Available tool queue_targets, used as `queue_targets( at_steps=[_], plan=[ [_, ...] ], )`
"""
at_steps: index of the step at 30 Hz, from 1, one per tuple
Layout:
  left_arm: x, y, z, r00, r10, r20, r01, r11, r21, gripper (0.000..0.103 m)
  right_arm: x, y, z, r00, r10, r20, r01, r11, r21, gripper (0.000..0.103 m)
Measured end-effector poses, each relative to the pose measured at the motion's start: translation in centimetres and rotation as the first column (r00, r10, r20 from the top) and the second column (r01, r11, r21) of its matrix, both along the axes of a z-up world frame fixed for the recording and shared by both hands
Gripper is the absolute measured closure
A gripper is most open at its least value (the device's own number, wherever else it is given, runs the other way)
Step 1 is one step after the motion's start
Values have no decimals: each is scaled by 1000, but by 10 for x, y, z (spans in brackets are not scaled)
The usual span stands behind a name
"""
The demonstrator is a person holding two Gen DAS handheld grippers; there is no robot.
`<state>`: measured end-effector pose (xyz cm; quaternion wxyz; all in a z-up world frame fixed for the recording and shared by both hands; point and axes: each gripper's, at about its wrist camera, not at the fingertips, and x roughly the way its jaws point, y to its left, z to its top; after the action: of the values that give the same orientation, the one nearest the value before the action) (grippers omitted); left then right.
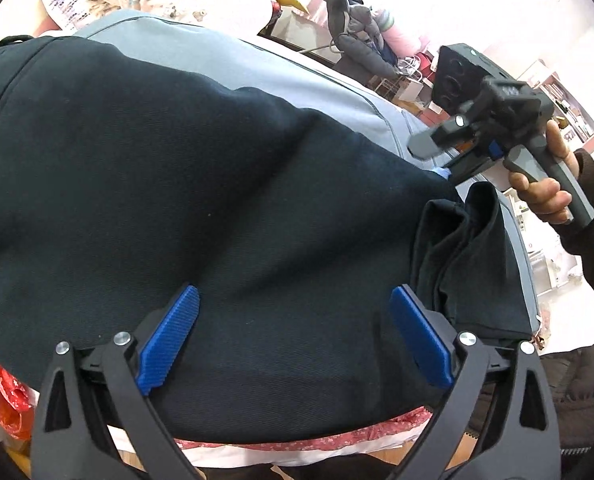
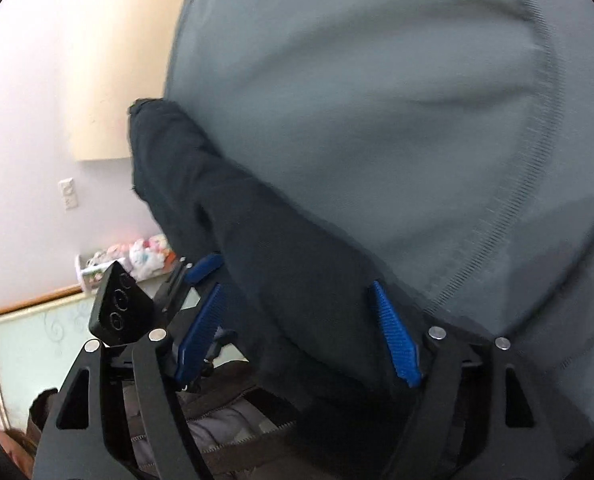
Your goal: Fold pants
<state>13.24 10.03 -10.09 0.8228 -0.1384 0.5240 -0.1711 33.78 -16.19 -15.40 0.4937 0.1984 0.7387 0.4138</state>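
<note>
Your dark pants [image 1: 201, 200] lie spread across the grey cushion [image 1: 305, 68], which gives you a broad, padded bed to fold on. Most of the cloth is flat, with a soft ridge running through the middle. At the near right edge one part is bunched into upright folds [image 1: 469, 248], hanging just over the side of the cushion.

Your left gripper [image 1: 293, 340] hovers low over the near hem with its jaws released and spread wide. The blue pads [image 1: 169, 336] stand on either side of flat cloth and pinch nothing. Held that way, it looks ready to drop onto the hem and take a bite of it.

Your right gripper [image 2: 297, 328] has its jaws wide apart too. A thick, rumpled run of the pants [image 2: 257, 240] passes between them in the right wrist view, but the pads sit clear of the cloth on both sides, so nothing is clamped. From the left wrist view you see this gripper, held in your hand [image 1: 545, 184], above the far right edge of the pants, near the bunched part.

I judge that the fold is still in the making: the bunched end needs to be gathered and laid over the flat part. Take both layers of it, or the underside may slip off the cushion's edge.
</note>
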Motion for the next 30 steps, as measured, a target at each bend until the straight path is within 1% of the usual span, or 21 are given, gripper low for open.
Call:
queue_targets(
  at_steps=[2,3,6,7,8,11,13,15,17,19,20,21,23,24,25,26,28,29,30],
  plan=[
    [-2,2,0,1000,1,0,-1,1000,4,5,-5,7,4,999,2,35,-4,999,44,26],
    [-2,2,0,1000,2,1,-2,1000,3,4,-8,8,3,1000,8,30,-10,998,58,26],
    [1,-2,0,1000,6,2,-6,1000,1,3,-14,2,5,999,-38,-5,38,985,167,26],
    [1,-2,0,1000,9,4,-9,1000,-1,2,-15,-1,8,998,-55,-7,56,976,212,26],
    [0,-2,-1,1000,11,5,-11,1000,0,2,-18,-5,14,996,-84,-13,84,958,275,26],
    [1,-2,-3,1000,20,10,-20,1000,0,2,-27,-10,20,990,-137,-30,138,914,381,26],
    [2,-2,-3,1000,24,10,-24,1000,0,2,-25,-12,15,985,-169,-45,174,909,378,26],
    [2,-2,-3,1000,26,12,-26,1000,-2,2,-19,-13,2,968,-234,-90,250,913,322,26],
    [3,-1,-3,1000,23,14,-23,1000,4,2,-10,-13,-7,952,-277,-127,302,913,274,26],
    [1,-1,-3,1000,23,17,-23,1000,8,2,-3,-14,-13,941,-305,-143,332,912,239,26],
    [0,-2,-3,1000,24,18,-24,1000,9,2,-1,-11,-13,940,-314,-135,338,913,226,26],
    [-2,-3,-2,1000,24,19,-24,1000,10,2,0,-9,-12,939,-318,-129,340,914,221,26],
    [-3,-3,-3,1000,25,19,-25,1000,9,2,2,-12,-9,940,-320,-118,340,903,263,26],
    [-3,-5,-3,999,27,20,-27,1000,7,2,1,-19,-4,931,-347,-117,366,879,307,26],
    [-4,-5,-3,999,29,21,-29,1000,6,2,2,-30,1,915,-387,-114,401,844,355,26],
    [-3,-4,-3,999,31,23,-31,999,7,2,3,-41,6,902,-418,-107,425,818,388,26],
    [-4,-5,-3,999,35,25,-35,999,12,2,5,-58,13,860,-503,-82,473,728,496,28],
    [-4,-6,-4,999,34,26,-35,999,17,2,4,-62,15,849,-523,-68,481,714,509,29],
    [-4,-7,-4,999,33,26,-34,999,23,2,4,-63,16,845,-533,-39,483,732,481,29]
  ],
)
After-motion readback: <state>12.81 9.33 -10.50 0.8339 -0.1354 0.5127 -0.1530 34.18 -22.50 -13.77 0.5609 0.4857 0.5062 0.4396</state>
